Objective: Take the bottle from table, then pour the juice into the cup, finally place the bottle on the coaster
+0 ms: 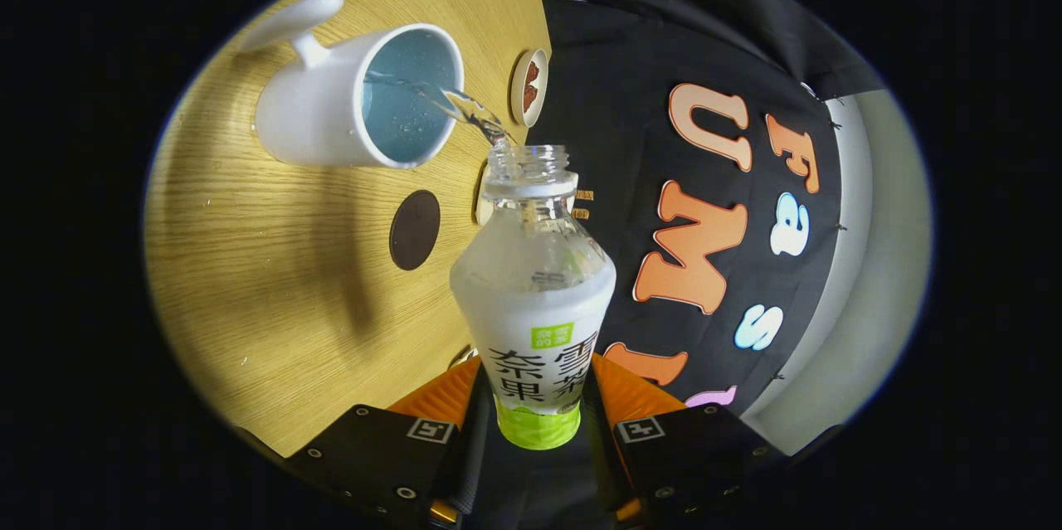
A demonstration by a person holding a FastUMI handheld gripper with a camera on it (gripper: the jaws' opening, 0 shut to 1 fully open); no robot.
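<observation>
My gripper (535,385) is shut on a clear plastic bottle (533,298) with a white and green label; both fingers press on its lower body. The bottle is uncapped and tipped toward the wooden table (274,281). A thin clear stream (460,103) runs from its mouth into a white mug (353,99) with a pale blue inside, just beyond the bottle's neck. A dark round coaster (415,229) lies flat on the table between the mug and the bottle, to the side of the bottle's shoulder.
A small round dish (529,86) with a brown pattern sits at the table's edge past the mug. Another small round object (481,198) is partly hidden behind the bottle's neck. The booth's black cloth wall (630,123) rises beyond the table edge.
</observation>
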